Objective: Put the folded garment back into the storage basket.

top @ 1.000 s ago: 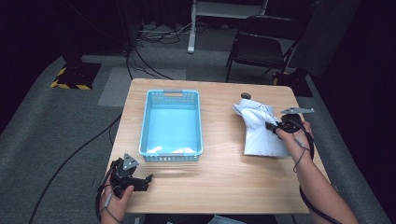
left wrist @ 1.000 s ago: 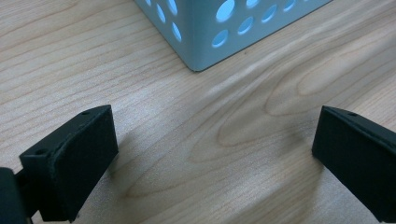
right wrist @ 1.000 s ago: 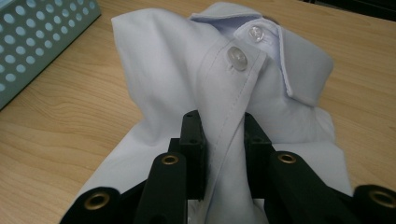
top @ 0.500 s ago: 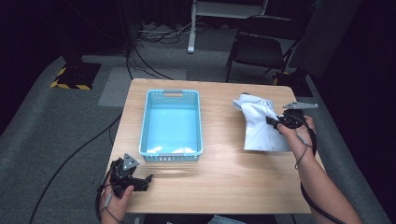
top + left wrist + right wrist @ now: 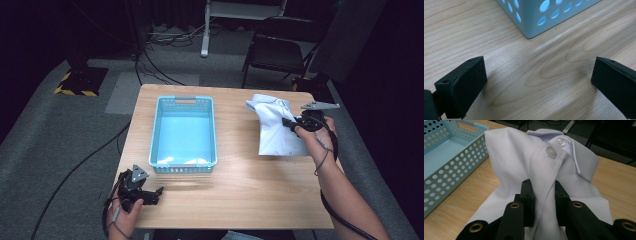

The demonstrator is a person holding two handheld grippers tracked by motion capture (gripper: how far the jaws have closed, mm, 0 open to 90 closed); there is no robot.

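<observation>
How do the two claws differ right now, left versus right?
The left claw stands wide open with bare wood between its jaws; the right claw is shut on the white shirt, pinching a fold by the button strip. The left claw sits low at the table's near left corner, beside the blue basket; the right claw is at the far right, with the shirt's collar end bunched up. Both are black and hand-held.

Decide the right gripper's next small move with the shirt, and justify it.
Probably lift a little higher, then carry it toward the basket. The right gripper is shut on the shirt at its button placket, but much cloth lies on the table, and the basket looks empty.
</observation>
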